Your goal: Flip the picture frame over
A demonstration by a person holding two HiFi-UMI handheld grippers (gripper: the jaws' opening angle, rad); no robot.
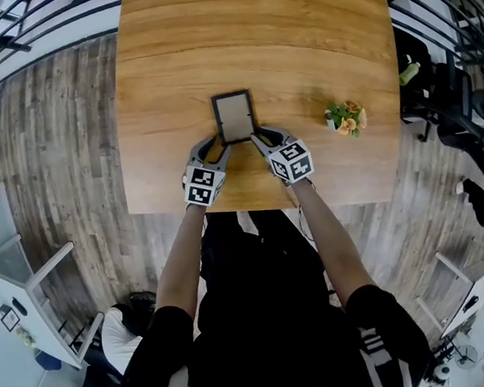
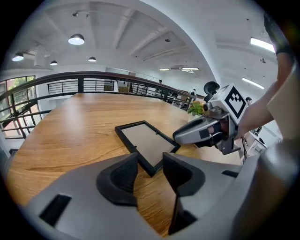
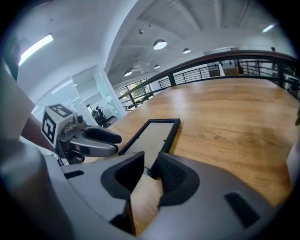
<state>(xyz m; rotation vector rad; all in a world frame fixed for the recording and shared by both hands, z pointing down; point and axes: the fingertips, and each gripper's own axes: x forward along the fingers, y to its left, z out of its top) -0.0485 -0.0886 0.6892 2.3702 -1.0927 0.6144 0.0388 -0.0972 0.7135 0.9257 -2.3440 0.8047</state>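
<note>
The picture frame [image 1: 235, 118] lies flat on the wooden surface [image 1: 160, 52], just in from the middle of its near edge, and the step in hand looks like the approach to the grasp. The left gripper [image 1: 213, 147] holds its jaws wide at the frame's near left corner, and the right gripper [image 1: 263, 138] holds its jaws narrower at the near right corner; neither presses on the frame. Next, both probably need to catch the near rim, lift it and tip the frame over without it sliding.

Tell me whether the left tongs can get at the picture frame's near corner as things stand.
Probably yes. The left tongs stand open, and the picture frame's near corner shows in the gap between the jaws. Nothing blocks the way; the right tongs sit at the other corner.
</note>
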